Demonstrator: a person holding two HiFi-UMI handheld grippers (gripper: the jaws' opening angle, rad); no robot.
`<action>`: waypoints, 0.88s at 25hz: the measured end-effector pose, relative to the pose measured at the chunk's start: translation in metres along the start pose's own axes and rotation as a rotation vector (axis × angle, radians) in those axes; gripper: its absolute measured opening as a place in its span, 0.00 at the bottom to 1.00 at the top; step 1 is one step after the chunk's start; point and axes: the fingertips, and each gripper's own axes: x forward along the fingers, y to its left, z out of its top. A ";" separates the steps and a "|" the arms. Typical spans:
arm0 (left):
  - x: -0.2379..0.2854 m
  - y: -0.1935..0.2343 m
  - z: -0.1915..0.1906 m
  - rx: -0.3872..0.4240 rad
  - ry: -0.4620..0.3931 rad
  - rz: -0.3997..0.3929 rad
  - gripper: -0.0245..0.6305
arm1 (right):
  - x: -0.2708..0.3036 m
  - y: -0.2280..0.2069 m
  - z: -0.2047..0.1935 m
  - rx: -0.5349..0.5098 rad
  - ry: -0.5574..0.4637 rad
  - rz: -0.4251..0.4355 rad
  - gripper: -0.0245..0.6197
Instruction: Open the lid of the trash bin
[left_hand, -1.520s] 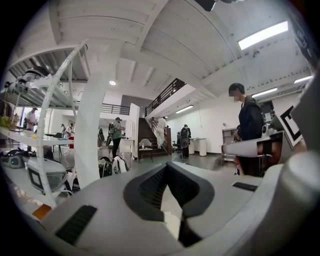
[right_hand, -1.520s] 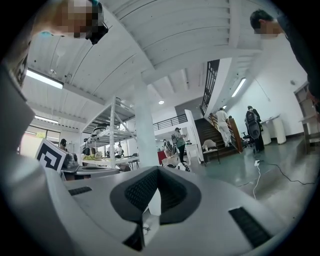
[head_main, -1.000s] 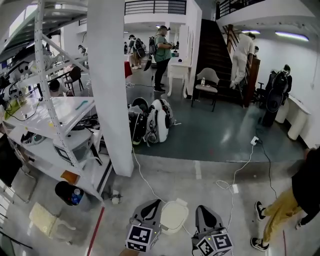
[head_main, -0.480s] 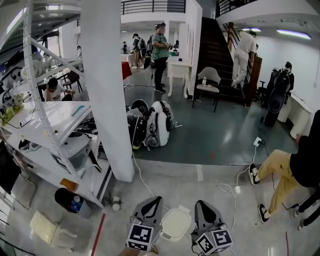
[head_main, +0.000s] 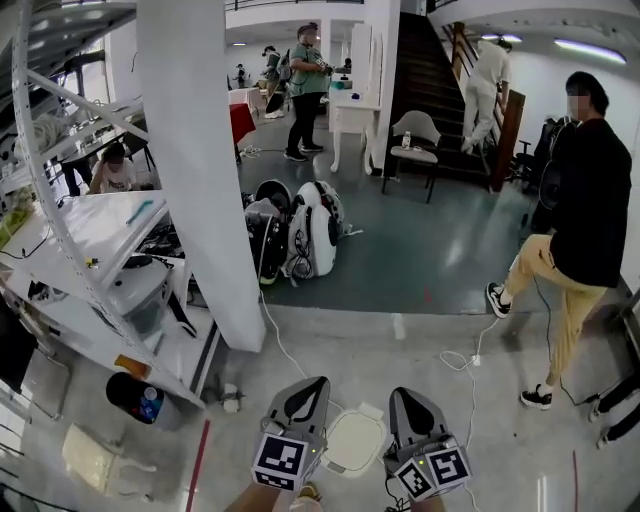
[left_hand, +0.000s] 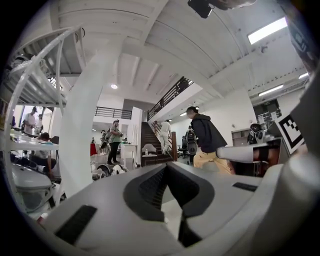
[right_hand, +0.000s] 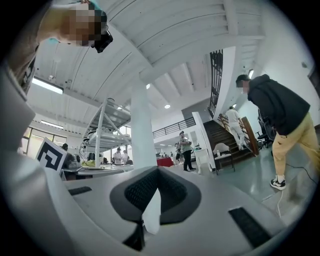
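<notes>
White and rounded, the trash bin (head_main: 352, 440) stands on the grey concrete floor (head_main: 430, 340) at the bottom of the head view, its lid down. It shows between the two grippers, partly hidden by them. The left gripper (head_main: 312, 385) is just to its left and the right gripper (head_main: 405, 395) just to its right, each with its marker cube nearest the camera. In the left gripper view the jaws (left_hand: 166, 165) meet at their tips with nothing held, and the right gripper view shows that gripper's jaws (right_hand: 158, 169) closed and empty too. Both grippers point out across the room. A white pillar (head_main: 205, 170) rises ahead on the left. A person in a black top and yellow trousers (head_main: 575, 220) stands at the right, by a white cable (head_main: 470, 355) on the floor.
</notes>
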 end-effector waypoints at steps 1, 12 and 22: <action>0.002 0.001 -0.002 0.001 0.004 -0.001 0.03 | 0.003 -0.001 -0.001 -0.004 0.003 0.001 0.09; 0.019 0.002 -0.038 -0.023 0.052 -0.014 0.03 | 0.022 -0.009 -0.040 -0.013 0.042 0.004 0.09; 0.011 -0.016 -0.098 0.001 0.126 0.000 0.04 | 0.008 -0.007 -0.101 0.044 0.137 0.010 0.09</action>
